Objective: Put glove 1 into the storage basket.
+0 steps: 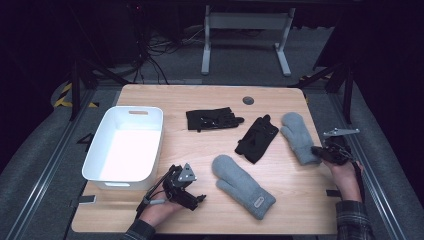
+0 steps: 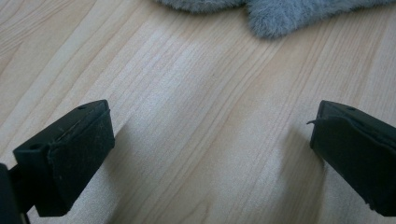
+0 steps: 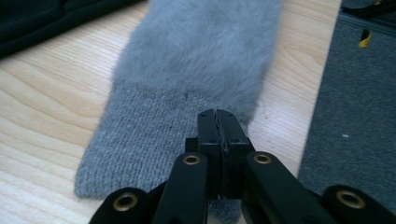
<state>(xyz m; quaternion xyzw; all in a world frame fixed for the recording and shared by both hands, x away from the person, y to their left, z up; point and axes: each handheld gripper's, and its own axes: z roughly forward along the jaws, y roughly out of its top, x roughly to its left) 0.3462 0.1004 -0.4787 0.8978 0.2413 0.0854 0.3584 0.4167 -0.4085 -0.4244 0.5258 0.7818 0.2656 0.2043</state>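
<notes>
While the right tongs [image 3: 219, 135] pinch the knit cuff of the grey mitten [image 1: 298, 135] at the table's [image 1: 210, 145] right edge, lifting straight up should avoid dragging it. Left tongs [image 2: 210, 154] hover gaping beside the other mitten [image 1: 242, 185], holding nothing.

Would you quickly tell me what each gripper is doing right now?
Left gripper: open, holding nothing.
Right gripper: shut on the knit cuff of the grey fuzzy mitten.

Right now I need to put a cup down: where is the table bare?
Bare wood lies along the far edge near the grommet, and between the white bin and the near grey mitten. The middle right is crowded with black gloves and the far grey mitten.
</notes>
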